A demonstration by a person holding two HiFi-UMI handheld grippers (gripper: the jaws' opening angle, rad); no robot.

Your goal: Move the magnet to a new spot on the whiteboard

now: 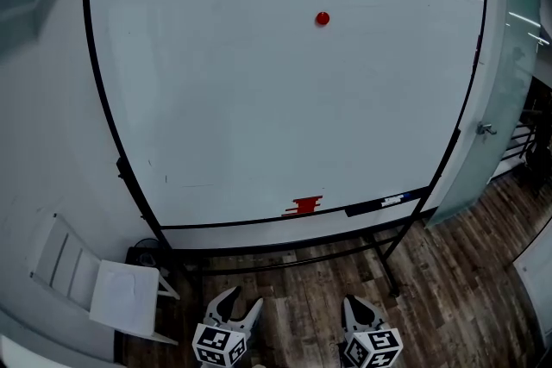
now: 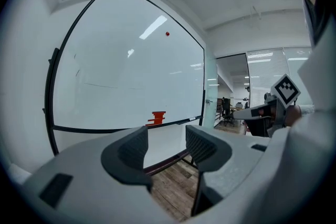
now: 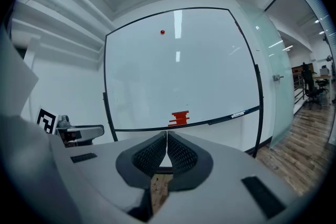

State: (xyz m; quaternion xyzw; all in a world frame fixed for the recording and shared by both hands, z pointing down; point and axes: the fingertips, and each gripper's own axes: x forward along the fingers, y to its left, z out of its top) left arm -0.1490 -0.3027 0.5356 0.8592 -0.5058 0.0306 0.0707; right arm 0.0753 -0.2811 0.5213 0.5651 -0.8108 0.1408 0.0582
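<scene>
1. The magnet (image 1: 322,18), a small red disc, sits high on the whiteboard (image 1: 241,99), a little right of centre and near the top edge. Bare white surface lies all around it.
2. The task looks not yet begun. Nothing touches the magnet, and both grippers hang low by the floor, well apart from it.
3. The left gripper (image 1: 242,299) has its jaws spread with nothing between them. Through the gap its own view shows only the floor and the board's lower edge.
4. The right gripper (image 1: 355,302) has its jaws pressed together and is empty.
5. The next move is likely a long reach up to the magnet. The left gripper is ready to take it. The right one would first have to spread its jaws. The jaws must then straddle the disc's rim and pull or slide it off.
6. On the ledge along the board's bottom edge are a red block (image 1: 305,204) and a marker (image 1: 392,201). Both are well below the magnet and out of the reach path.
7. A white chair (image 1: 125,297) stands at lower left, and a glass door (image 1: 509,90) is to the right of the board. The wooden floor (image 1: 448,271) runs under the stand. Nothing blocks the way up, and the height is the main difficulty.
</scene>
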